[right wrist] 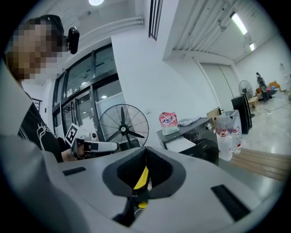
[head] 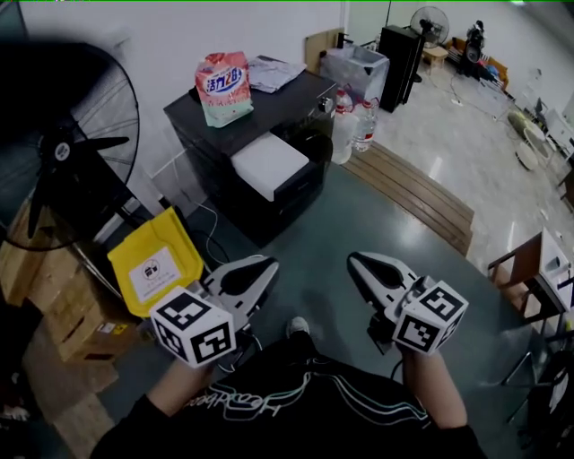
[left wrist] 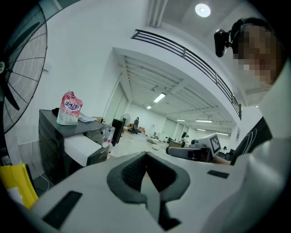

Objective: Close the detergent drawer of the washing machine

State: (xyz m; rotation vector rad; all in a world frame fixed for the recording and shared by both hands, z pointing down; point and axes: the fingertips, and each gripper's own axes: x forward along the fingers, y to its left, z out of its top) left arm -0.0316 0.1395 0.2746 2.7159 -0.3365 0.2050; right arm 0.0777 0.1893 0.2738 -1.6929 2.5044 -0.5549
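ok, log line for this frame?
drawer: open | left gripper: shut, empty | right gripper: shut, empty | both away from washer

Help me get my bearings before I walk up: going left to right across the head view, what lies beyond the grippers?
Big black fan → yellow bin → detergent bag → white drawer → water bottles → small far fan.
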